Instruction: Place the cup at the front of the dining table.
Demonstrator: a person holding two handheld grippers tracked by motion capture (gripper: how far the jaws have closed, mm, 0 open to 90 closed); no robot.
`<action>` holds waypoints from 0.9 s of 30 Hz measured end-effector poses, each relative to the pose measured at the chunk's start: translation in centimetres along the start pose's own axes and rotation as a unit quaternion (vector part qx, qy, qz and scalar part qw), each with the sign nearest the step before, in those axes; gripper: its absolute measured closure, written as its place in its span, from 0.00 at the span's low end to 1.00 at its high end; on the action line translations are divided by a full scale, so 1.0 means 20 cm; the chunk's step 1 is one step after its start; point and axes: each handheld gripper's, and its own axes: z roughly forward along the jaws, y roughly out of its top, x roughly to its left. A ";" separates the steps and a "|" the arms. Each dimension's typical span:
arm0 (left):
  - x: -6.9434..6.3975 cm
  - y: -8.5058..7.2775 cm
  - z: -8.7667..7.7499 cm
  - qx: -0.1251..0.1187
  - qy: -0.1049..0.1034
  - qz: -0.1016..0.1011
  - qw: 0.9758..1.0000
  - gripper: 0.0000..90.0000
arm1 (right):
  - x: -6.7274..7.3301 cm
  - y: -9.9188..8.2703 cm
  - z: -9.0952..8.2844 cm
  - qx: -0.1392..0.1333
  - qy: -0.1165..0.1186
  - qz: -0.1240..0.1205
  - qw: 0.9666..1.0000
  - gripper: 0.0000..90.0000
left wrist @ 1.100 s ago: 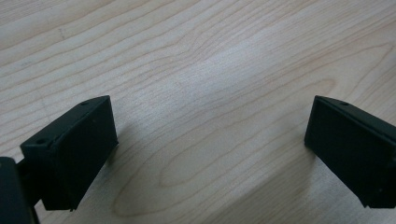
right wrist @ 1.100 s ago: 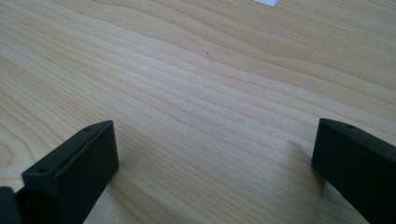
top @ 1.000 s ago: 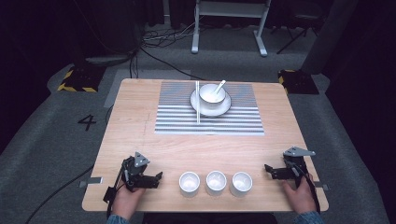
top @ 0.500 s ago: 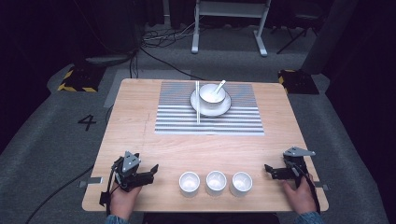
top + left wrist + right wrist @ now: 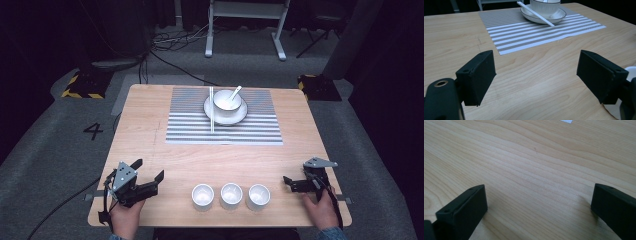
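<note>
My left gripper (image 5: 150, 176) at lower left has just been closing, jaws apart on nothing; right gripper (image 5: 289, 181) spread too, 3 cups (image 5: 231, 195) between.

Wood, Glaze and Matt Black

I see a table (image 5: 150, 125) of pale wood, smooth, with a soft satin sheen. At twelve o'clock lies a placemat (image 5: 190, 125) of ribbed woven stuff, matt, in grey and white stripes. The bowl (image 5: 227, 100) and plate (image 5: 235, 116) look glazed and glossy, as do the three cups (image 5: 231, 195) at six o'clock. My left gripper (image 5: 535, 80) has matt black plastic-looking jaws
</note>
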 end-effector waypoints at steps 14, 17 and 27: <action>-0.06 0.02 0.03 -0.007 -0.052 0.004 0.999 0.17 | 0.00 0.00 0.00 0.000 0.000 0.000 1.000 0.01; -0.09 0.03 0.02 -0.009 -0.061 0.008 0.998 0.17 | 0.00 0.00 0.00 0.000 0.000 0.000 1.000 0.01; -0.25 0.07 0.02 -0.006 -0.097 0.020 0.995 0.16 | 0.00 0.00 0.00 0.000 0.000 0.000 1.000 0.01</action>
